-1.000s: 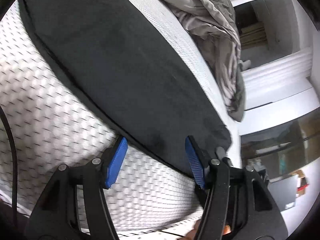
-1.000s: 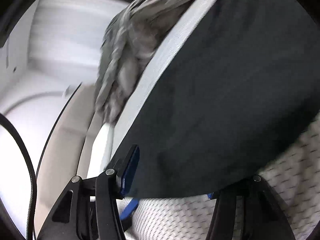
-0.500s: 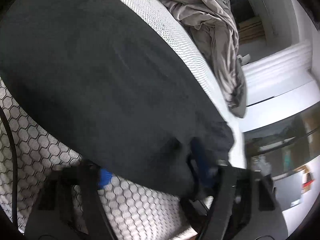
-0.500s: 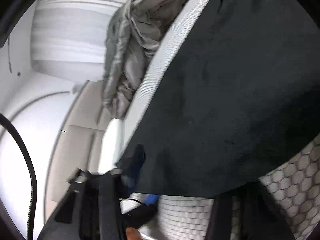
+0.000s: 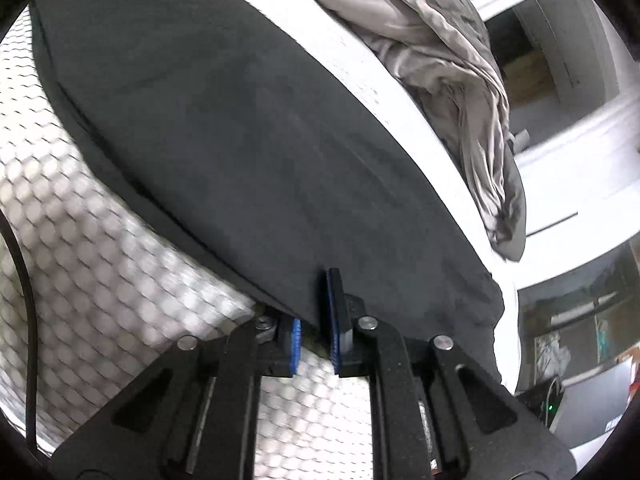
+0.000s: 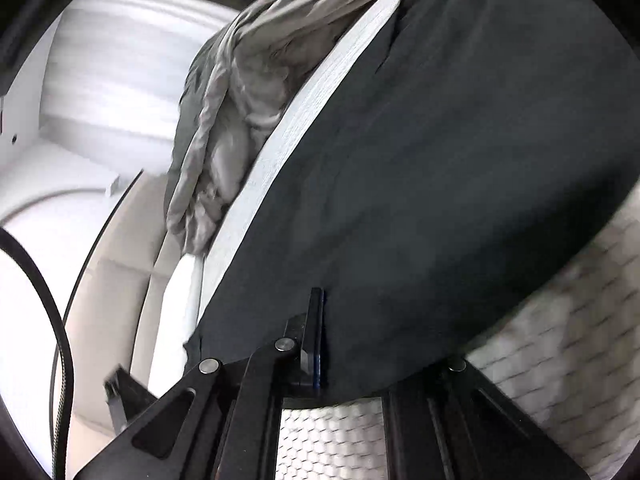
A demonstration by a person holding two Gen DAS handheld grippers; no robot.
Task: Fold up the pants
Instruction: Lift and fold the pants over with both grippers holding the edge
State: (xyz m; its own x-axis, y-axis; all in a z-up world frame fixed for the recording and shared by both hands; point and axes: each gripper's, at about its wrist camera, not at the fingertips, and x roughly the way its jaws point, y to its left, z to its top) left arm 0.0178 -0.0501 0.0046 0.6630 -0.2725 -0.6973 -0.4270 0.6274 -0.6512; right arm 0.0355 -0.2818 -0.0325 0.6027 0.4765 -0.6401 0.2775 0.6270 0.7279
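Dark grey pants (image 5: pixel 240 140) lie spread flat on a white mattress with a honeycomb pattern (image 5: pixel 100 280). My left gripper (image 5: pixel 314 308) sits at the pants' near edge. Its jaws are closing, and the blue pads (image 5: pixel 333 320) pinch the fabric hem between them. In the right wrist view the same pants (image 6: pixel 440 180) fill the frame. My right gripper (image 6: pixel 326 320) is shut on their near edge close to a corner. One finger (image 6: pixel 316 336) shows on top; the other is hidden under the cloth.
A crumpled grey-beige blanket (image 5: pixel 440 60) is heaped along the far side of the mattress and hangs over its end (image 6: pixel 224 160). White walls and floor lie beyond the bed. A black cable (image 6: pixel 52 320) runs past the gripper. Cluttered shelves (image 5: pixel 580 340) stand at the right.
Both grippers moved forward onto the pants' near edge and their jaws went from wide open to closed on the fabric.
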